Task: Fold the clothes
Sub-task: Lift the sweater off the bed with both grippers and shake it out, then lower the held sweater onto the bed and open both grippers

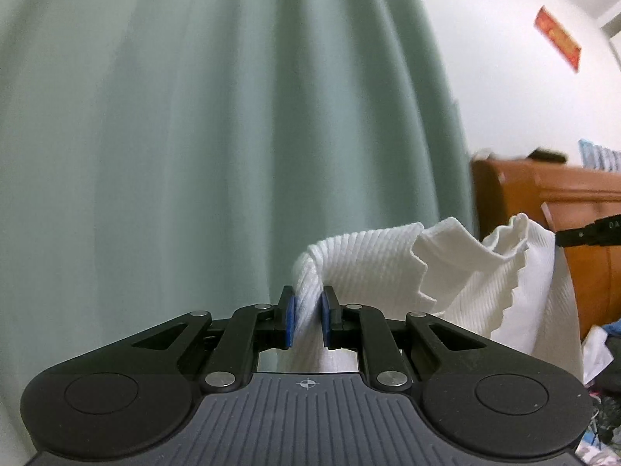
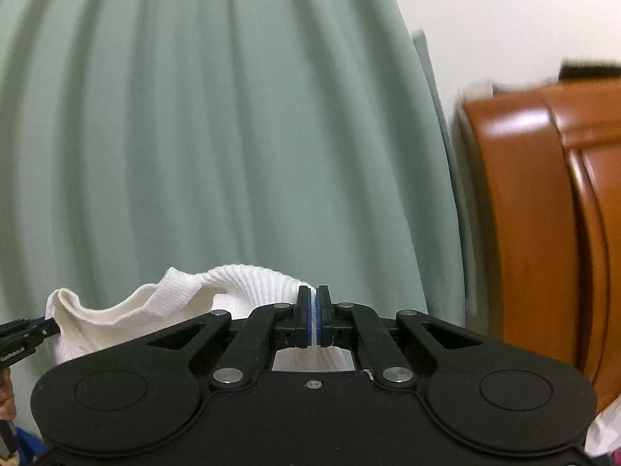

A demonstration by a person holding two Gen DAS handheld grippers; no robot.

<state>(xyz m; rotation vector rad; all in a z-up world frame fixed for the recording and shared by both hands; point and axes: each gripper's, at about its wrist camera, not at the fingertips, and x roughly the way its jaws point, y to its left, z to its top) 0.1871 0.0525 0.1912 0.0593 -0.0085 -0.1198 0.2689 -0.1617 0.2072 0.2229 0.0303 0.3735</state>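
Both grippers, left and right, are clamped on the white ribbed garment raised before the green curtain, probably a top's neckline, so hold both corners level and taut.

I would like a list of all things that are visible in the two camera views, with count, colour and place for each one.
ribbed garment: one, white, hanging between both grippers, scalloped edge showing
curtain: one, pale green, pleated, filling the background
wall: one, white, right of the curtain
banner: one, red, high on the wall
wooden furniture: one, orange-brown, on the right
dark object: one, black, on top of the furniture
cluttered items: several, mixed colours, lower right, too blurred to name
left gripper: one, black with blue pads, closed on the garment
right gripper: one, black with blue pads, closed on the garment
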